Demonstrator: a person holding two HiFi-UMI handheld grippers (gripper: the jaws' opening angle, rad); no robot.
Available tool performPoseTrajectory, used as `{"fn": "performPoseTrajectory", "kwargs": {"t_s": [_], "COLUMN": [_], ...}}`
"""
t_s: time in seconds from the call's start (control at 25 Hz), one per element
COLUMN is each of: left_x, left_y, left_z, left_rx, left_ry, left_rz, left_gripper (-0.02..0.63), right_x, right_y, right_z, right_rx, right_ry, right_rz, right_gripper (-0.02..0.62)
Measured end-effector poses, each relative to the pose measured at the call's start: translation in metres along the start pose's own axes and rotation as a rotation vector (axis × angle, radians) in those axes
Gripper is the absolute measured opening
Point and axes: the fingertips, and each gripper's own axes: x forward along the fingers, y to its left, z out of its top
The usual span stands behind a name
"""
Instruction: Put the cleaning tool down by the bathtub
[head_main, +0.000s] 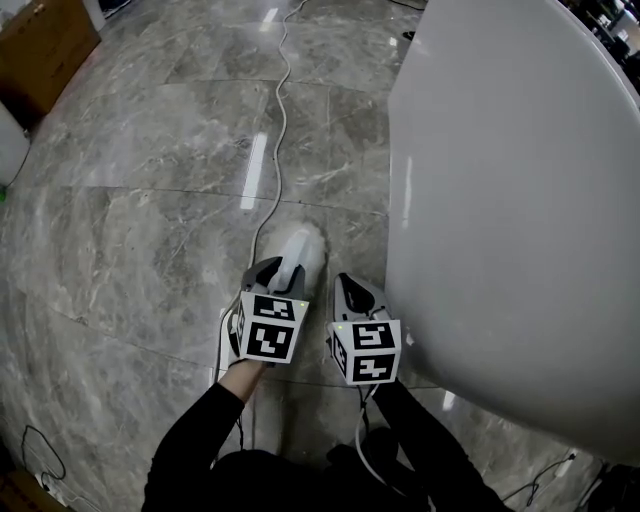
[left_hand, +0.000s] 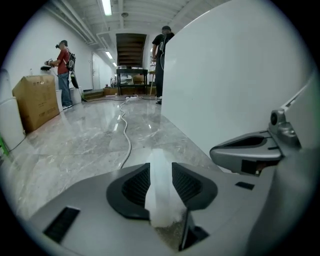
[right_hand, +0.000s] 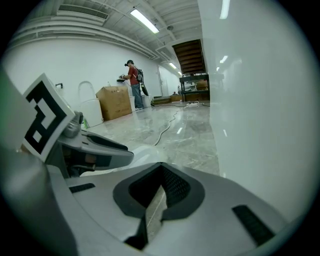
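Head view: left gripper (head_main: 277, 270) and right gripper (head_main: 353, 288) sit side by side over the grey marble floor (head_main: 150, 200), next to the white bathtub (head_main: 520, 200). The white cleaning tool (head_main: 303, 247) sticks out ahead of the left gripper, near the tub wall. A white cable (head_main: 277, 120) runs away across the floor.

Left gripper view: claw pinched on the pale tool, tub wall close on the right.

Right gripper view: claw pressed together, nothing between the jaws; tub fills the right side.
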Motion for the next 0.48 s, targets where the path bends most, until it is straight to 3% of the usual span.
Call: {"fn": "performPoseTrajectory", "kwargs": {"t_s": [0.48], "left_x": [-0.061], "left_y": [-0.001], "left_z": [0.033], "left_rx": [-0.088], "left_ry": [-0.169], "left_rz": [-0.052], "left_gripper": [0.140], "right_x": [-0.014], "right_y": [0.003], "right_z": [-0.006], "right_rx": [-0.006], "right_ry": [0.010], "right_rz": [0.026], "right_gripper": [-0.001]}}
